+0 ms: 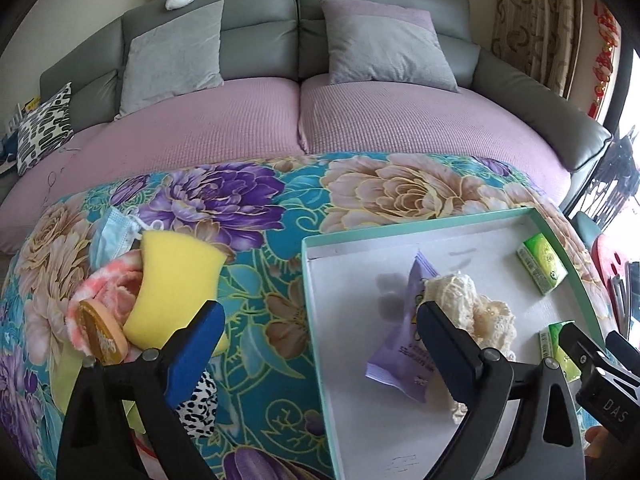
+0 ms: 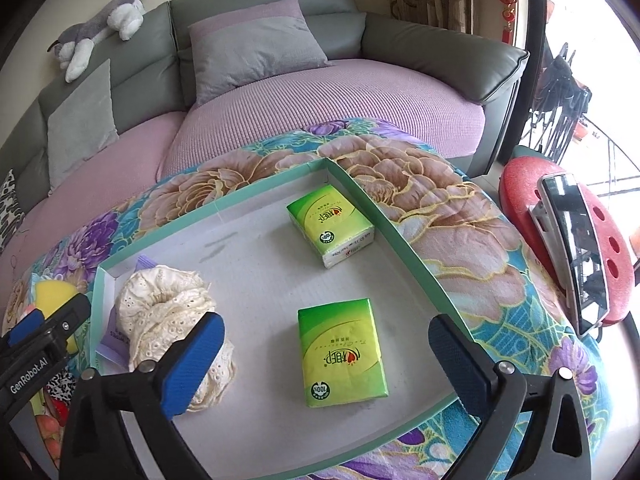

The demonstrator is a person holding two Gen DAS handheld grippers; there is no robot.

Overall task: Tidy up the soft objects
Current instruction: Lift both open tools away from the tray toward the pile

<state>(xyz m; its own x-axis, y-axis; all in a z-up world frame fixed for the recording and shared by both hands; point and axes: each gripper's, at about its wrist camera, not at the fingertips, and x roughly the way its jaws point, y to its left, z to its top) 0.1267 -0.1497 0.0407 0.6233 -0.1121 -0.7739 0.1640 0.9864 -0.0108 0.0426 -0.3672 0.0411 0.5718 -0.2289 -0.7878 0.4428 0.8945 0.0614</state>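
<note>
Soft objects, sorted and unsorted, on a floral blanket (image 1: 256,208) before a grey sofa (image 1: 260,12).

Tray (image 2: 384,220): shallow, mint-rimmed, white floor, right half of the blanket. Contents as follows.

Lace bundle (image 2: 168,312): cream eyelet fabric, crumpled, at the tray's near-left corner. Judged very light and limp; it will sag and trail, so take it at the bunched middle, not a loose frill.

Purple packet (image 1: 400,340): flat foil-like sachet, partly under the lace. Probably slick and thin; pinch across an edge.

Tissue packs, two: near pack (image 2: 340,352) mid-tray, far pack (image 2: 330,224) toward the far-right corner. Film-wrapped, squashy, light; grip across the short width.

Pile outside the tray, left on the blanket:
- yellow sponge (image 1: 176,280), upright and leaning; springy, easy to squeeze at its waist.
- pink fluffy cloth (image 1: 112,292), beneath the sponge; soft, likely to drag neighbours along.
- face mask (image 1: 110,236), far side of the pile; featherweight, best pinched at the pleated body rather than the ear loops.
- orange puff-like pad (image 1: 102,336), nearest; small and compressible by the look of it.
- black-and-white spotted fabric (image 1: 200,408), near edge, partly hidden.

Left gripper (image 1: 320,344): jaws spread wide, nothing between the pads, straddling the tray's left rim.

Right gripper (image 2: 326,344): jaws at full spread, empty, above the near pack without pressing on it.
</note>
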